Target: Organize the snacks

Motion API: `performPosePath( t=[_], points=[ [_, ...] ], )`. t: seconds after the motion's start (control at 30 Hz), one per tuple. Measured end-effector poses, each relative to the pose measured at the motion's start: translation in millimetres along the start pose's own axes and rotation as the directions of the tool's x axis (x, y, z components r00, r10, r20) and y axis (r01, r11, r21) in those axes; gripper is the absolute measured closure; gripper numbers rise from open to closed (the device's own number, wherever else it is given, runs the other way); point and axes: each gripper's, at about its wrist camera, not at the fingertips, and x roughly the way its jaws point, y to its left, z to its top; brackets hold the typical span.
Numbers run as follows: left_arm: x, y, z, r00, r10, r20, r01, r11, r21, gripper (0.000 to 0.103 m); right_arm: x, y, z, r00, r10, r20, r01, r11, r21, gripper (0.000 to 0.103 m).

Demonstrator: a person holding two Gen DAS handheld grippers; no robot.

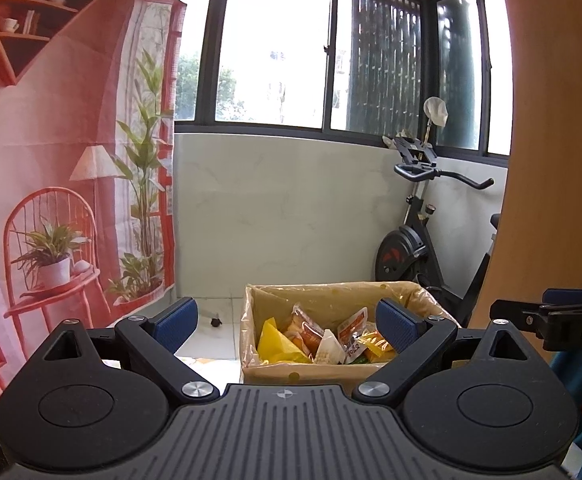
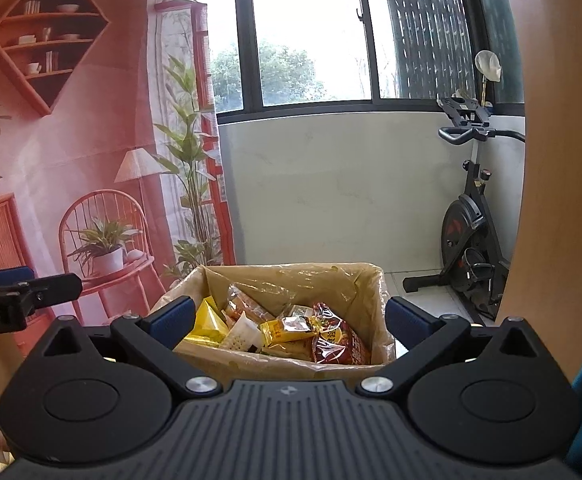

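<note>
So both my grippers are up in the air with nothing in them right now. My left gripper (image 1: 287,324) has its blue fingers spread wide, and my right gripper (image 2: 289,318) is spread just the same, empty.

The snacks are all piled in a cardboard box (image 2: 291,362) lined with a crinkly, see-through plastic bag. It sits on pale floor tiles, near the exercise bike (image 2: 471,240).

Handling-wise, these look like featherweight stuff. The red packet (image 2: 337,344) near the box's right edge is glossy foil, so probably slippery and puffy; I'd pinch it at the flat crimped end seam rather than the belly, or it'll squirt out or crush. The yellow pouch (image 2: 207,326) by the left wall is smooth with sharp folded corners, and it looks soft. The small white wrapper (image 2: 243,334) in the middle has a dotted pattern and stands propped on end, so that's likely my easiest grab. Everything's loosely heaped and overlapping, so I expect neighbours to shift when I pull one.
</note>
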Motion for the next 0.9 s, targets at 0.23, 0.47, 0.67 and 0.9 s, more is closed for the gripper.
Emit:
performPosePath(
  t=[0.23,0.47,0.67,0.9],
  points=[
    [-1.1,-0.7,-0.7,1.000,0.002,-0.008,-0.002,1.000,0.000,0.006,-1.7,-2.1,-2.8,1.000,-0.001,-0.005,0.001,1.000,0.012,0.000],
    [-0.3,0.6,0.3,1.000,0.006,-0.013,-0.006,1.000,-0.005,0.006,-2.4,-6.2,-4.3,1.000,-0.006,-0.005,0.006,1.000,0.021,0.000],
    [-0.9,-0.9,-0.1,1.000,0.014,-0.009,-0.014,1.000,-0.002,0.006,-2.4,-8.4,-5.4,1.000,-0.009,-0.007,0.009,1.000,0.030,0.000],
    [-1.2,-1.9,-0.1,1.000,0.015,-0.010,-0.015,1.000,-0.001,0.006,-3.0,-10.0,-5.2,1.000,-0.011,-0.006,0.011,0.999,0.038,0.000]
  ],
)
